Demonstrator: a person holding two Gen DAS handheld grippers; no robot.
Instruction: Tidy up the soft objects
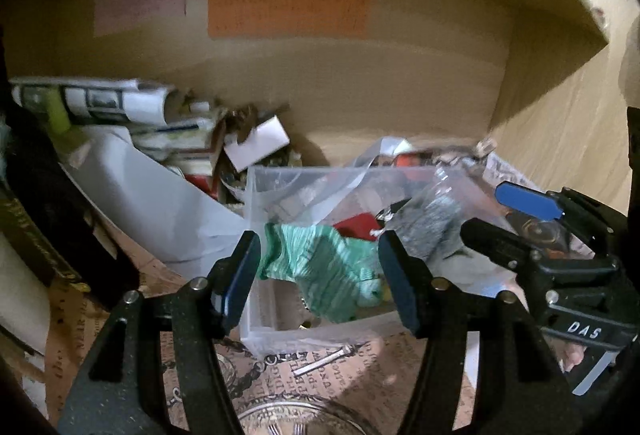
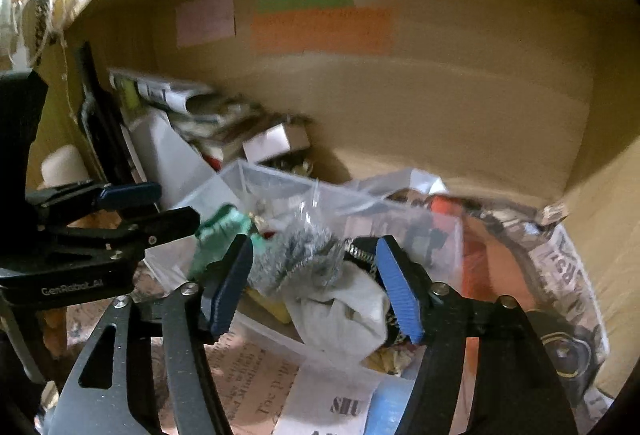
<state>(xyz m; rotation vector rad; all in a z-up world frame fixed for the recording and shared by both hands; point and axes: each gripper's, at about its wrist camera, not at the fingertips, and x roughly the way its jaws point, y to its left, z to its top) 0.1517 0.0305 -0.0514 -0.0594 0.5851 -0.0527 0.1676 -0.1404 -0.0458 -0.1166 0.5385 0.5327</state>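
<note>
A clear plastic bin (image 1: 256, 203) (image 2: 400, 211) stands on printed paper inside a cardboard box. A green striped sock (image 1: 320, 267) (image 2: 218, 235) hangs over the bin's near wall. A grey fuzzy cloth (image 1: 424, 227) (image 2: 296, 255) and a white cloth (image 2: 344, 311) lie in the bin. My left gripper (image 1: 320, 275) is open, its fingers on either side of the green sock. My right gripper (image 2: 316, 283) is open around the grey and white cloths; it also shows in the left wrist view (image 1: 500, 219). The left gripper also shows in the right wrist view (image 2: 160, 207).
The cardboard box back wall (image 1: 360, 83) carries pink, green and orange notes. Stacked papers, a rolled magazine (image 1: 92, 99) and a white sheet (image 1: 160, 203) crowd the left. A small white box (image 1: 260, 143) sits behind the bin. Printed newspaper (image 2: 568, 275) lies at the right.
</note>
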